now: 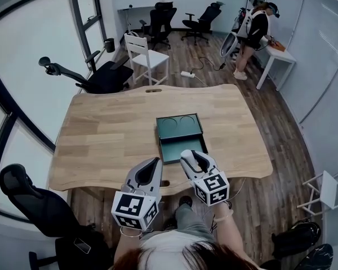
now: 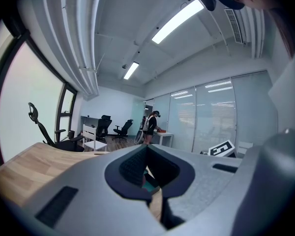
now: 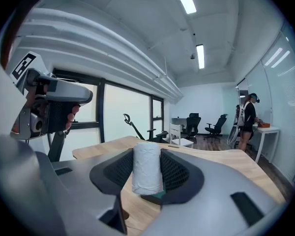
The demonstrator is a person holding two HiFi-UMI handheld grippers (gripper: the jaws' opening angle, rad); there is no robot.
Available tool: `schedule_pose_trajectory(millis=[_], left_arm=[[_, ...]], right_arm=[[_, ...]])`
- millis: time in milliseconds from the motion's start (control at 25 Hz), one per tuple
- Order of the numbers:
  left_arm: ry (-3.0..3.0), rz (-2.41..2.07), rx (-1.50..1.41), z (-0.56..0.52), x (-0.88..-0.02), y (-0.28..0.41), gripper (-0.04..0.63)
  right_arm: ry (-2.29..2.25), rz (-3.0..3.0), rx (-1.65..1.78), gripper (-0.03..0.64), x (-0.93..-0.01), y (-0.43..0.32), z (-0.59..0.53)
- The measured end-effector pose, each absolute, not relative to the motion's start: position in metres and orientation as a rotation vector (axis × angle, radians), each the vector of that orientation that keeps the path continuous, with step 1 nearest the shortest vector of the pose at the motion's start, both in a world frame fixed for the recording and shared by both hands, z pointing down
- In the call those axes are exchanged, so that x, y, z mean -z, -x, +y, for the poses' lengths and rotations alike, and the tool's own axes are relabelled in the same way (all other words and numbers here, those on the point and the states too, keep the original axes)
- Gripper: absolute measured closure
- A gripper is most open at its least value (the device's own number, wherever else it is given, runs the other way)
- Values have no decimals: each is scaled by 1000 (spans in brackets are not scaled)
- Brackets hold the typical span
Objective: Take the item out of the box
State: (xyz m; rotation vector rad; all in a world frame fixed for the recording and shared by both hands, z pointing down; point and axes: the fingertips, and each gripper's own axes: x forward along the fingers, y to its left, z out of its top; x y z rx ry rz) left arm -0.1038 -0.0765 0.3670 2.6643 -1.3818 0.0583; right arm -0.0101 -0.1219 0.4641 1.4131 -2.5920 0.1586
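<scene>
Both hands hold their tongs nearly level, side by side over the near edge of the table, pointing at the box. The left gripper has its jaws together with nothing between them. The right gripper is clamped on an upright white roll, held clear of the wood, just short of the box's near end. From the head view the roll is hidden behind the jaws, and the marker cubes cover most of the hands. The green box lies open: two round recesses in the far half, a plain floor in the near half.
</scene>
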Motion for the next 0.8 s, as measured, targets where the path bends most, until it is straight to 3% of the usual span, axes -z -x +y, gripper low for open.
schedule_pose_trajectory(millis=[800], left_arm=[[-2647,-1362,-59,-62,-377,94,589]], right_arm=[[-1493,-2698,-61,428,-415,0,-74]])
